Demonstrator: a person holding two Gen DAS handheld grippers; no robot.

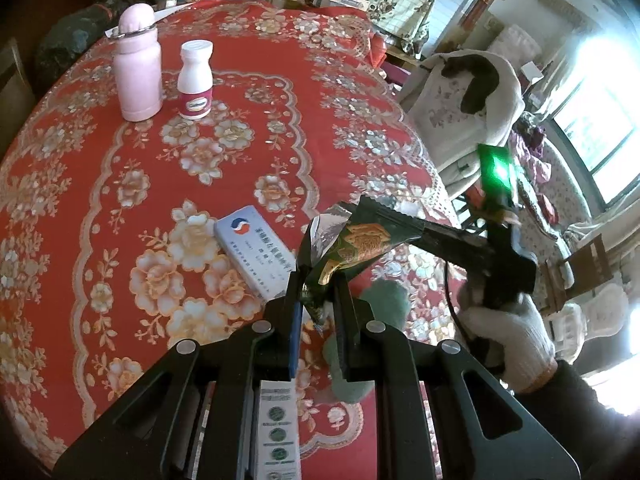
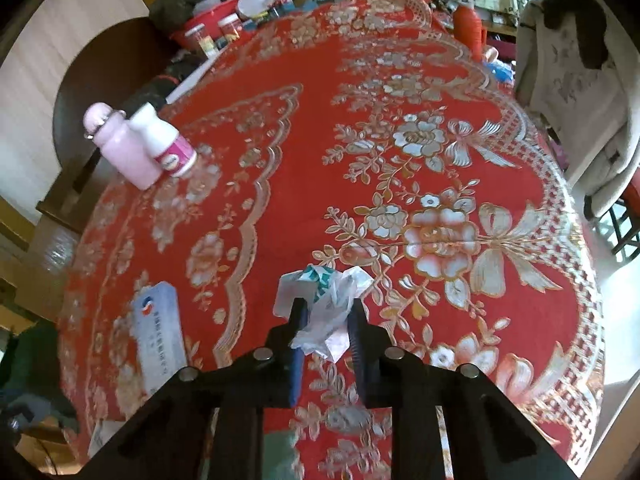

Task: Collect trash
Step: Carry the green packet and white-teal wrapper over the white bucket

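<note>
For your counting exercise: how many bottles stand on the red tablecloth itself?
2: the pink bottle and the white bottle, side by side near the table's far left edge. Jars beyond the table aren't counted.

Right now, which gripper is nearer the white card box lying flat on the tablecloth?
Left. The left gripper, shut on a dark snack wrapper, hangs just beside the white card box. The right gripper, holding crumpled plastic, sits farther off.
</note>
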